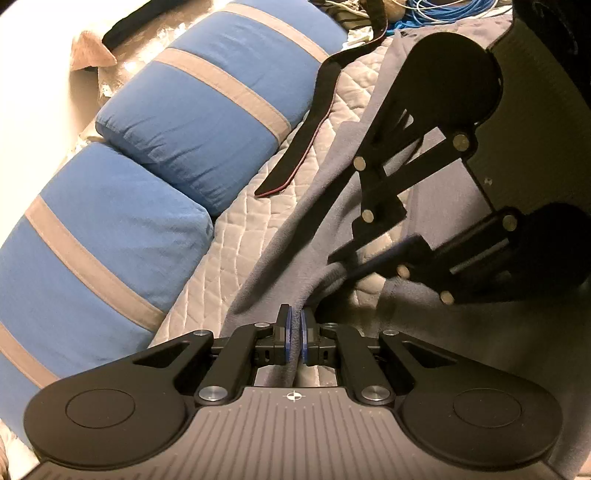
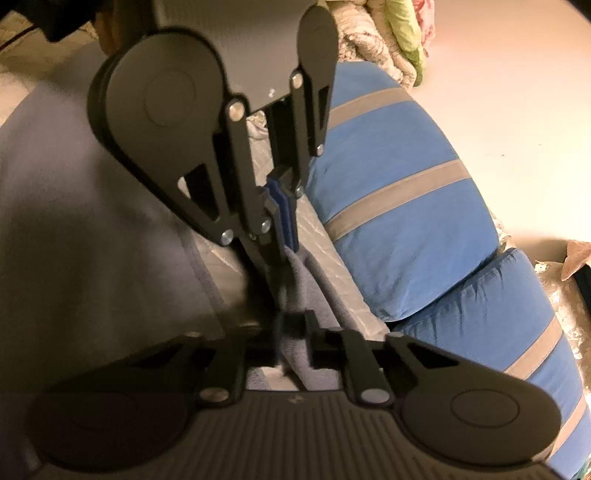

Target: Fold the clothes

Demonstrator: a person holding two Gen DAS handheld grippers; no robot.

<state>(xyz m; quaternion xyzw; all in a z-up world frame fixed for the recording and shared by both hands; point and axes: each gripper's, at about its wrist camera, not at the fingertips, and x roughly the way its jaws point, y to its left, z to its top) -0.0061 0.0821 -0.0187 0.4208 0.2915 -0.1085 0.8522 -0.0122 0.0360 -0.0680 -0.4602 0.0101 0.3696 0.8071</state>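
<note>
A grey fleece garment (image 1: pixel 280 251) lies on a bed, one edge drawn up into a taut ridge between both grippers. In the left wrist view my left gripper (image 1: pixel 295 325) is shut, its blue pads pinching that edge. My right gripper (image 1: pixel 338 260) comes in from the upper right and grips the same ridge a short way further along. In the right wrist view my right gripper (image 2: pixel 295 325) is blurred but shut on the grey cloth (image 2: pixel 306 280). Facing it, my left gripper (image 2: pixel 284 236) holds the cloth just beyond. The rest of the garment (image 2: pixel 74 221) spreads out at left.
Two blue pillows with grey stripes (image 1: pixel 192 122) (image 2: pixel 399 221) line the bed's far side. A white quilted cover (image 1: pixel 221 266) lies under the garment. A black strap with a red edge (image 1: pixel 306 136) rests on the quilt. Blue cables (image 1: pixel 443 14) and a pile of bedding (image 2: pixel 388 37) sit beyond.
</note>
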